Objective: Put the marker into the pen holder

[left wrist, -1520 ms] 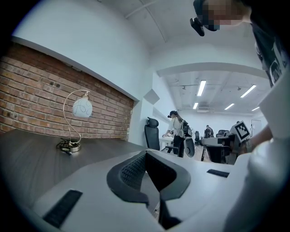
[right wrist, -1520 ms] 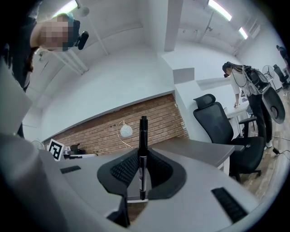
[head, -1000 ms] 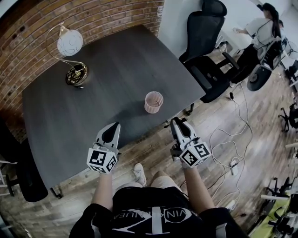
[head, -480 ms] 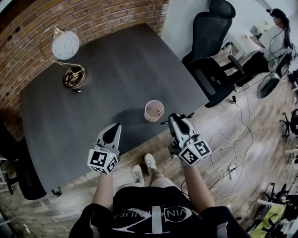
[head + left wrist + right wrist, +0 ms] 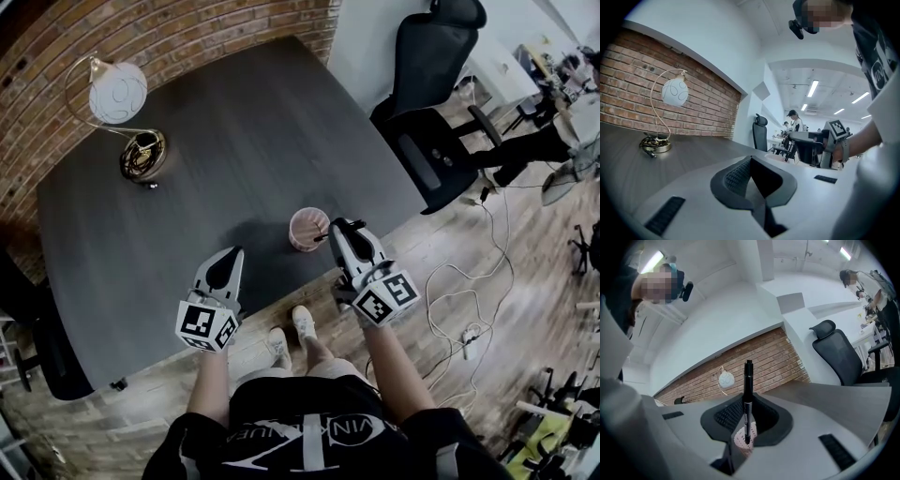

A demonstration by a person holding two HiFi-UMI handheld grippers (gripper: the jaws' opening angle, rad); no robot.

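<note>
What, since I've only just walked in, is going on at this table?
A person stands at the near edge of a dark table with a gripper in each hand. The right gripper is shut on a black marker and sits right beside the pink pen holder, on its right in the head view. The marker isn't in the holder yet. The left gripper is shut and empty, off to the holder's left.

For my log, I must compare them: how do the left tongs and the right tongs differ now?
The right tongs grip a black marker; the left tongs hold nothing. The right tongs are beside the pink pen holder; the left tongs are apart from it, over the table's near edge. Both carry a patterned cube.
</note>
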